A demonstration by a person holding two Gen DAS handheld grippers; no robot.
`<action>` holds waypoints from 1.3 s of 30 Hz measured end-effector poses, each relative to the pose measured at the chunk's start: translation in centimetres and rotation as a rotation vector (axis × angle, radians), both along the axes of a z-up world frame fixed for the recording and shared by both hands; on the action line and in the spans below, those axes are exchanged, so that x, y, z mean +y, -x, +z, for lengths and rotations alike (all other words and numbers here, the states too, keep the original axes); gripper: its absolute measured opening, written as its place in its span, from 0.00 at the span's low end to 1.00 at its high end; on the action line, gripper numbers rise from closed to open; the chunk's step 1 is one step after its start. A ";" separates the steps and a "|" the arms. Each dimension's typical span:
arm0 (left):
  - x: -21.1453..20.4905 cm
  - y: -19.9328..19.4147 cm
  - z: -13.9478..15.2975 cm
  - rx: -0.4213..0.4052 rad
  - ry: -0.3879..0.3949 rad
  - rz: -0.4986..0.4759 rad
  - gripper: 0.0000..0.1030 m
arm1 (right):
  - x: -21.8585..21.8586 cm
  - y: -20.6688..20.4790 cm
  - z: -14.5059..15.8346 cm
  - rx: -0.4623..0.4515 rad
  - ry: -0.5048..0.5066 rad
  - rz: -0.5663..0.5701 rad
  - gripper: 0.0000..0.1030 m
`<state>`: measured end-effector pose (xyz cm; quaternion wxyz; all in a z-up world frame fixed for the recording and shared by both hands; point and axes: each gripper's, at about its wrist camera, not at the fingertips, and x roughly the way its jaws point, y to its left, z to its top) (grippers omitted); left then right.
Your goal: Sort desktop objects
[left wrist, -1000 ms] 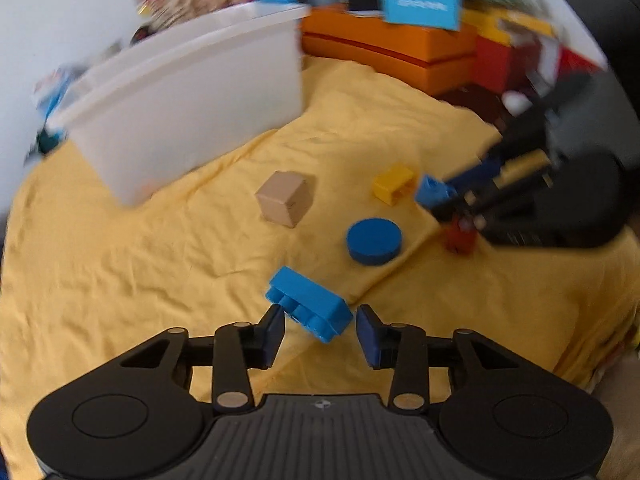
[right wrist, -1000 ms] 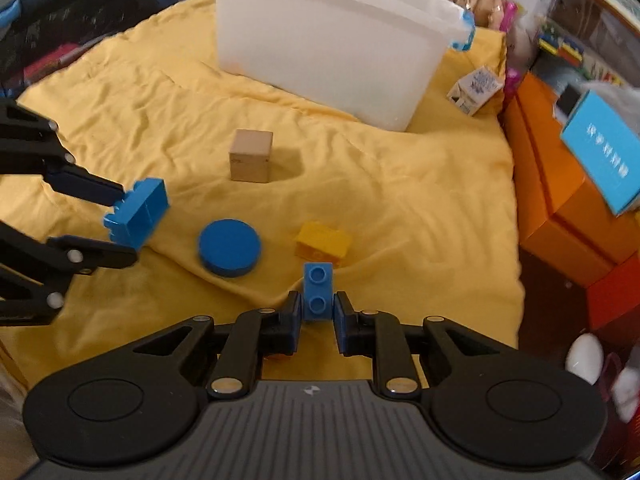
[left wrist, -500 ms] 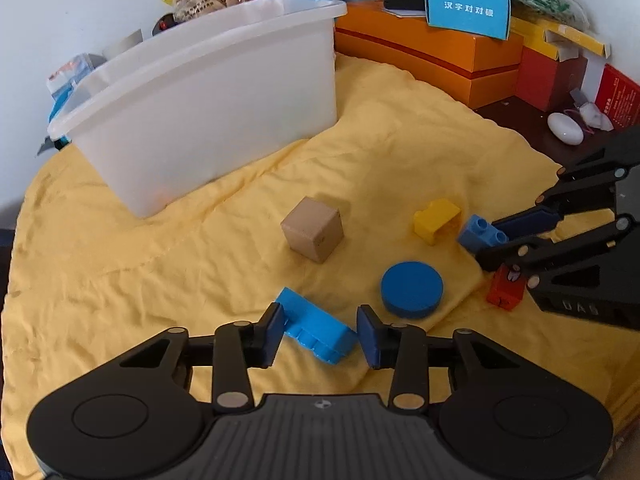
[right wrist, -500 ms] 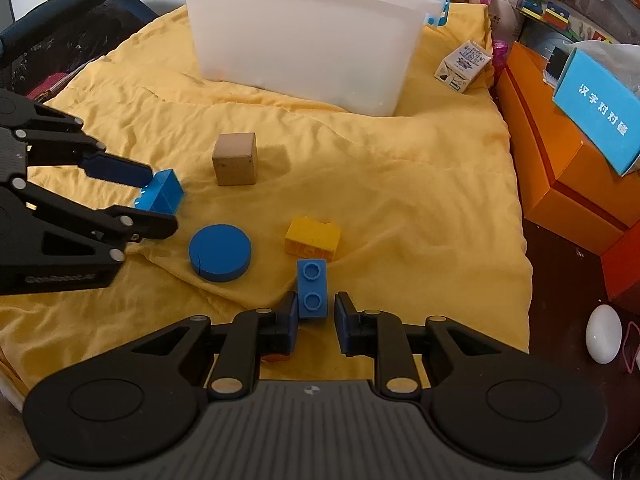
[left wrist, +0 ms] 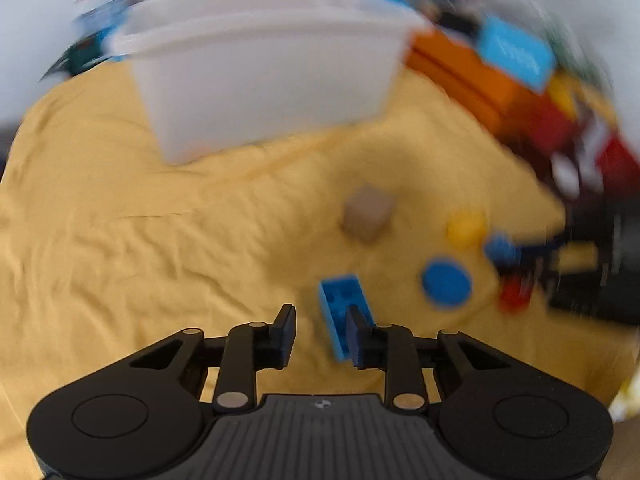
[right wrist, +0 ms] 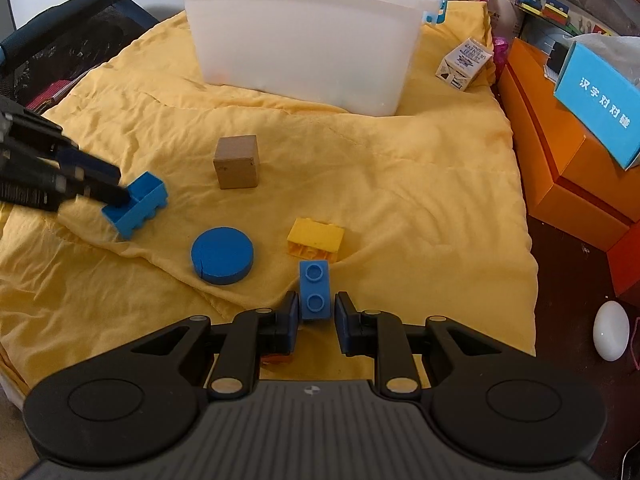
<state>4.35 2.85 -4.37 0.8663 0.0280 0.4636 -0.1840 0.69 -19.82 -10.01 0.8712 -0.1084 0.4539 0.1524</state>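
Note:
My left gripper (left wrist: 320,334) is open. The large blue brick (left wrist: 340,308) lies on the yellow cloth against its right finger, not clamped; in the right wrist view this brick (right wrist: 138,204) touches the left gripper's fingertips (right wrist: 116,198). My right gripper (right wrist: 316,314) is shut on a small blue two-stud brick (right wrist: 316,294). A blue disc (right wrist: 222,254), a yellow brick (right wrist: 316,238) and a wooden cube (right wrist: 236,162) lie on the cloth. The white bin (right wrist: 308,40) stands at the back.
Orange boxes (right wrist: 560,160) and a blue card box (right wrist: 600,108) stand at the right. A small carton (right wrist: 464,64) lies beside the bin. A white egg-shaped object (right wrist: 610,330) lies off the cloth. A red piece (left wrist: 512,300) sits under my right gripper. The left wrist view is blurred.
My left gripper has swung left and let go of the large blue brick, which now lies on the cloth. My right gripper has kept its hold on the small blue brick.

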 end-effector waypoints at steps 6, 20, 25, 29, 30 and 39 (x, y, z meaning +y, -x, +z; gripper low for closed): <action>-0.7 -0.4 -0.2 0.034 0.015 0.064 0.37 | -0.1 -0.1 0.0 -0.001 -0.003 -0.002 0.22; -4.9 1.4 -1.7 -0.168 -0.511 -0.227 0.24 | -0.5 -0.1 -0.1 0.003 -0.018 -0.021 0.25; -6.4 3.3 -3.4 -0.229 -0.653 -0.345 0.26 | -0.4 0.1 0.1 -0.004 -0.008 -0.010 0.25; -6.2 5.1 -2.0 -0.197 -0.484 -0.338 0.33 | -0.3 0.4 0.2 -0.011 -0.007 -0.011 0.25; -6.1 5.3 -1.8 -0.204 -0.474 -0.327 0.33 | -0.4 0.4 0.2 -0.010 -0.009 -0.013 0.25; -6.3 6.6 -1.0 -0.137 -0.274 -0.360 0.45 | -0.6 0.3 0.1 0.003 -0.011 -0.023 0.26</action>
